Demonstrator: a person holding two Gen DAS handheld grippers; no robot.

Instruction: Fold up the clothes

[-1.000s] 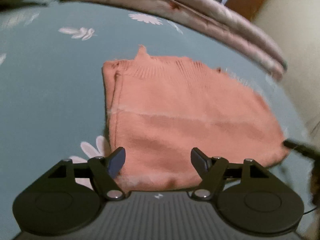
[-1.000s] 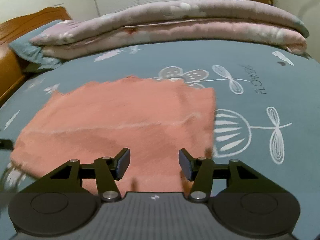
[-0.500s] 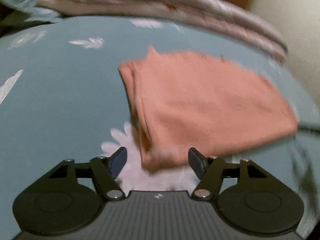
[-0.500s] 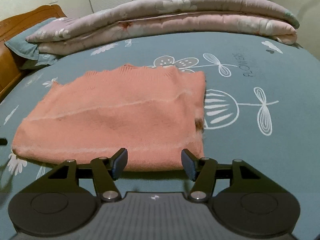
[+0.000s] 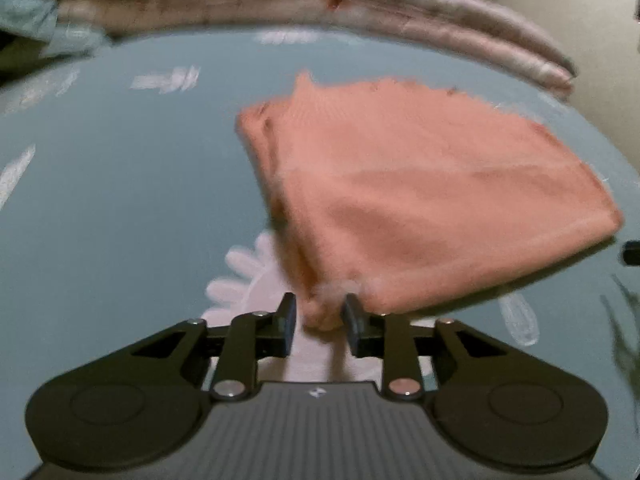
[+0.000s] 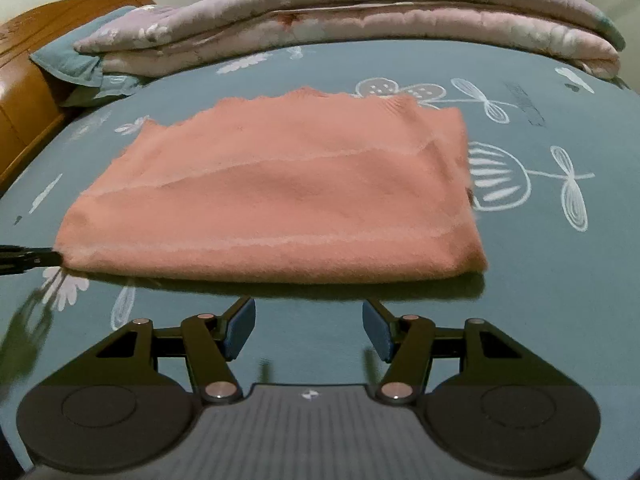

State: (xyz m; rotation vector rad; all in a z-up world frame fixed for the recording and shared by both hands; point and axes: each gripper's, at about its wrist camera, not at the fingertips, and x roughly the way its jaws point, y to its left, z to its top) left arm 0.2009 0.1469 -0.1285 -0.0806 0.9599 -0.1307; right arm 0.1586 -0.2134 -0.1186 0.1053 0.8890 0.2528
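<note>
One salmon-pink sweater (image 6: 276,196), folded into a rectangle, lies on the teal flower-print bed sheet (image 6: 552,264). Its near-left corner is now pinched in the left gripper (image 5: 320,316), jaws narrow on the bunched knit; half a second ago those jaws stood wide and clear of the cloth. Right gripper (image 6: 308,326) wide apart, holding nothing, now just short of the sweater's near edge rather than over it. One folded pink quilt (image 6: 360,20) along the far side; wooden headboard (image 6: 24,80) at left.
</note>
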